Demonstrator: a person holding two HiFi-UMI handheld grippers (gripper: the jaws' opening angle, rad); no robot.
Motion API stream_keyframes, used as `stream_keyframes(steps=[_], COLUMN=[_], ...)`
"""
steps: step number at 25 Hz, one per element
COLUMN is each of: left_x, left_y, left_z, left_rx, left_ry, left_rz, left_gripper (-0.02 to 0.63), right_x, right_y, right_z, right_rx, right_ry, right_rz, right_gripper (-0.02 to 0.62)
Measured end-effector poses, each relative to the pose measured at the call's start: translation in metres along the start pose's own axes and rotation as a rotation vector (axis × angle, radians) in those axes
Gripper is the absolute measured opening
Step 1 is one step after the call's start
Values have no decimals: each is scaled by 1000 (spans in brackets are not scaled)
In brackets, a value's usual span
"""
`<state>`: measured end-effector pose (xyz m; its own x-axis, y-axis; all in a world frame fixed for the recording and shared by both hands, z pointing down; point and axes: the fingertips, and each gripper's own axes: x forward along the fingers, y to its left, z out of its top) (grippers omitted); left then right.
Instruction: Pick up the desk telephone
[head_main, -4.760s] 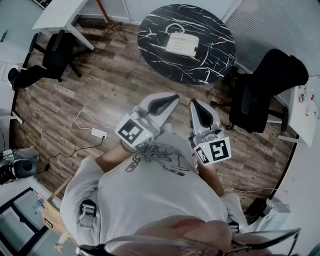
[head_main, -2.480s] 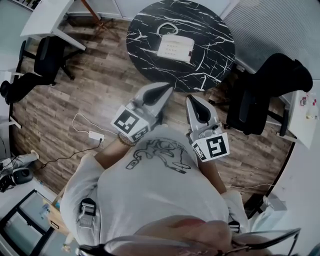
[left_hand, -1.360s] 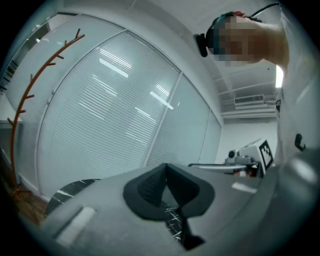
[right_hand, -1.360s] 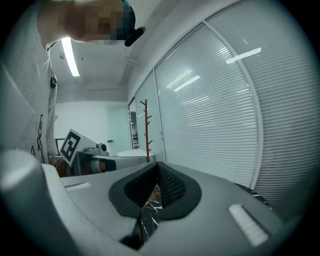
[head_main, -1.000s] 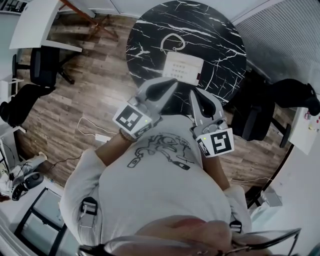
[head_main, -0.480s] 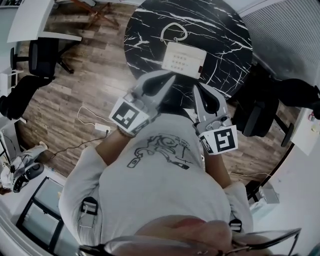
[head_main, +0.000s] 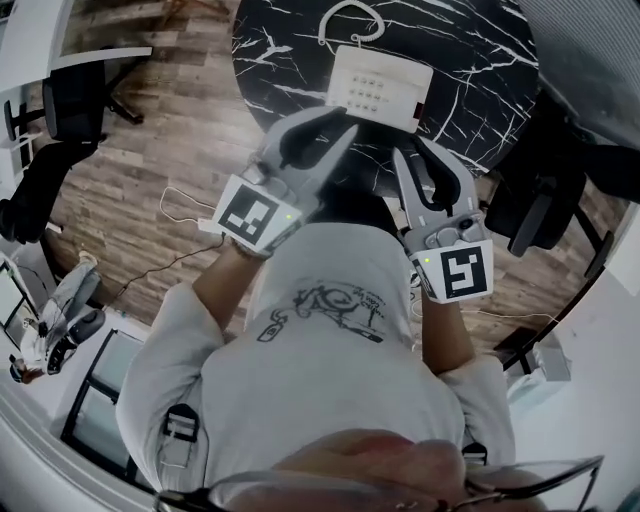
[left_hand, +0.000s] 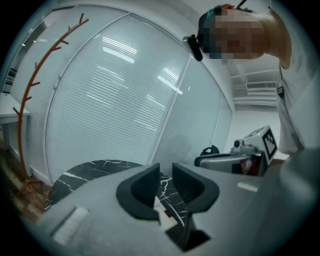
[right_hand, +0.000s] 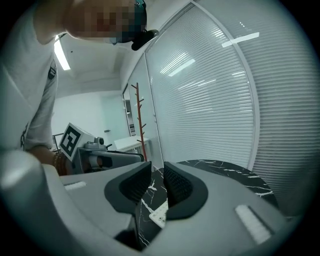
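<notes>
Hovering just short of the round black marble table (head_main: 480, 70) in the upper middle of the head view, both grippers point up the frame toward the white desk telephone (head_main: 378, 88), which sits on the tabletop near its lower edge with its keypad facing up. A thin white loop (head_main: 345, 15) lies on the marble just above the phone; it is probably the phone's cord, though it is too small to say for sure. The left gripper (head_main: 340, 122) has its tips just below and to the left of the phone's lower left corner, apart from it. The right gripper (head_main: 412, 150) has its tips just below the phone's lower right corner, also clear of it. In the left gripper view the jaws of the left gripper (left_hand: 166, 172) stand a narrow slot apart, having just been opening, with nothing between the pads; a corner of the telephone (left_hand: 161, 210) and the veined table (left_hand: 85, 172) show through the gap, farther off. The right gripper view shows the right gripper (right_hand: 157, 177) likewise parted slightly and just opened, empty, the telephone (right_hand: 160, 212) visible low in the slot. A red-brown coat stand (left_hand: 30, 100) rises at the left of the left gripper view, before white blinds (left_hand: 115, 100).
</notes>
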<state>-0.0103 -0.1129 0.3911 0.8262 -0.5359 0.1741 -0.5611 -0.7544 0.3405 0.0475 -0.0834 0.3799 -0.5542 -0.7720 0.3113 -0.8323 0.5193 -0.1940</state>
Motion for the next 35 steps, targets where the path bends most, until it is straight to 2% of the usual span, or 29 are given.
stream_keyframes(steps=[6, 14, 21, 25, 30, 35], left_x=[16, 44, 60, 69, 77, 81], left_y=[30, 62, 103, 117, 131, 137], left_z=[-71, -141, -205, -240, -270, -273], left_rx=[-41, -90, -148, -171, -196, -214], left_ry=[147, 232, 337, 385, 425, 423], left_rz=[26, 41, 92, 109, 136, 163], left_gripper=[163, 252, 301, 331, 370, 374], right_x=[14, 40, 63, 72, 78, 86], right_y=[-30, -64, -96, -112, -123, -131], right_z=[-54, -123, -185, -218, -249, -270], right_rx=[24, 63, 104, 133, 161, 199], right_ry=[66, 146, 218, 249, 294, 311], right_rz=[-43, -77, -139, -163, -185, -185], right_gripper=[138, 209, 318, 337, 378, 402])
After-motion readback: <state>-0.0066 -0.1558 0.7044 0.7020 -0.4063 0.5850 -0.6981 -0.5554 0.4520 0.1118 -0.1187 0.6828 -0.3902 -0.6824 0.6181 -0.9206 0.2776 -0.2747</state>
